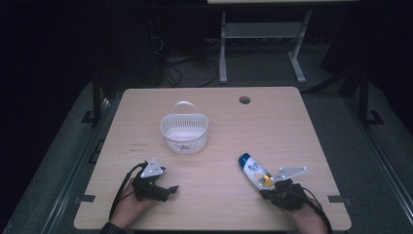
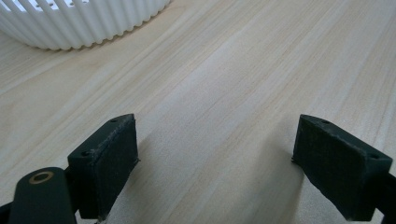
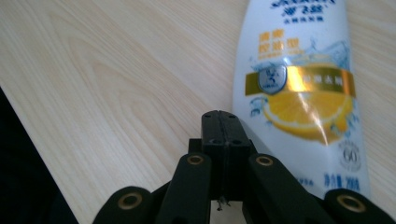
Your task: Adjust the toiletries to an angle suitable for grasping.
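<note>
A white tube-shaped bottle (image 1: 251, 168) with a blue cap and an orange-slice label lies on the wooden table (image 1: 214, 112) at the front right. My right gripper (image 1: 268, 189) sits at its near end, and in the right gripper view the bottle (image 3: 299, 70) lies just right of the gripper (image 3: 223, 122), whose two jaws are pressed together with nothing between them. My left gripper (image 1: 164, 189) rests at the front left, open. In the left gripper view it (image 2: 215, 158) has bare wood between its jaws.
A white ribbed plastic basket (image 1: 184, 131) with a handle stands mid-table, ahead of the left gripper; its wall (image 2: 70, 23) shows in the left gripper view. A round cable hole (image 1: 244, 100) is near the far edge. The table's dark edge (image 3: 28, 154) runs close to the right gripper.
</note>
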